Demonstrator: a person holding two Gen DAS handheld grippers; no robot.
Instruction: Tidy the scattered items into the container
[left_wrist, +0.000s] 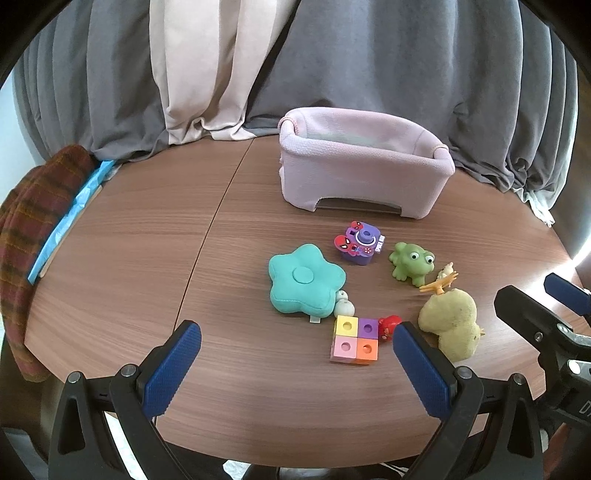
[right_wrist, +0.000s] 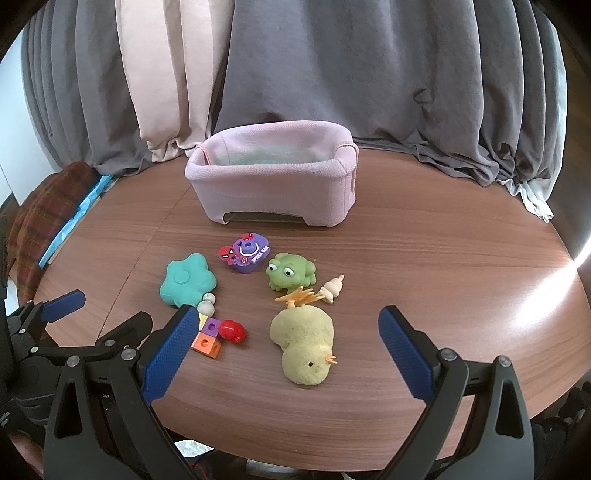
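A pink fabric basket (left_wrist: 362, 170) (right_wrist: 273, 192) stands at the back of the round wooden table. In front of it lie a teal star cushion (left_wrist: 304, 282) (right_wrist: 186, 278), a purple toy camera (left_wrist: 358, 245) (right_wrist: 247, 254), a green frog (left_wrist: 412, 262) (right_wrist: 290, 275), a yellow plush chick (left_wrist: 450, 325) (right_wrist: 304, 343), a four-colour block (left_wrist: 355, 341) (right_wrist: 207, 339), a small red toy (left_wrist: 388, 326) (right_wrist: 232, 329) and a cream figure (right_wrist: 332, 290). My left gripper (left_wrist: 297, 354) is open and empty, near the block. My right gripper (right_wrist: 286, 339) is open, astride the chick.
A red plaid cloth (left_wrist: 26, 240) and a blue strip (left_wrist: 70, 218) lie at the table's left edge. Grey and beige curtains (left_wrist: 332, 55) hang behind the table. Small white beads (left_wrist: 343, 302) sit beside the star cushion. The right gripper's body (left_wrist: 546, 325) shows at the left view's right side.
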